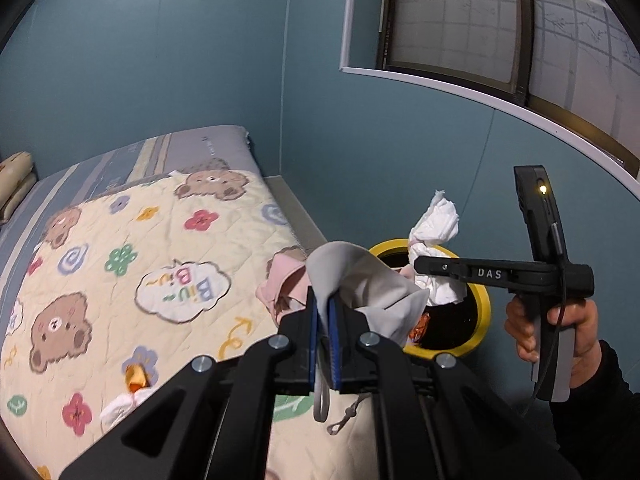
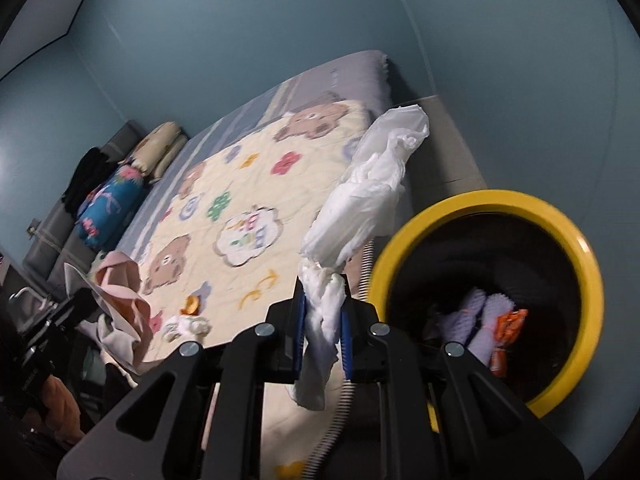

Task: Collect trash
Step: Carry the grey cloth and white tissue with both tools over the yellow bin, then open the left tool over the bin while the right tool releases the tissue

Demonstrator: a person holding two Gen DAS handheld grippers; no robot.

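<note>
Right gripper (image 2: 323,300): jaws clamped on crumpled white tissue (image 2: 372,196); the wad's long axis rises from the pads, leaning toward the far wall, a short tail hanging below. It is held beside the yellow-rimmed bin (image 2: 492,200), over the bed's edge.
Left gripper (image 1: 324,308): jaws fully closed on grey face mask (image 1: 372,280), strap dangling, held over the bear-print quilt (image 1: 132,248) near the bin.

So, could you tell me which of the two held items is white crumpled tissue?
The one in the right hand-held gripper: its tissue is white and crumpled, while the left hand-held gripper pinches a smooth grey cloth.
</note>
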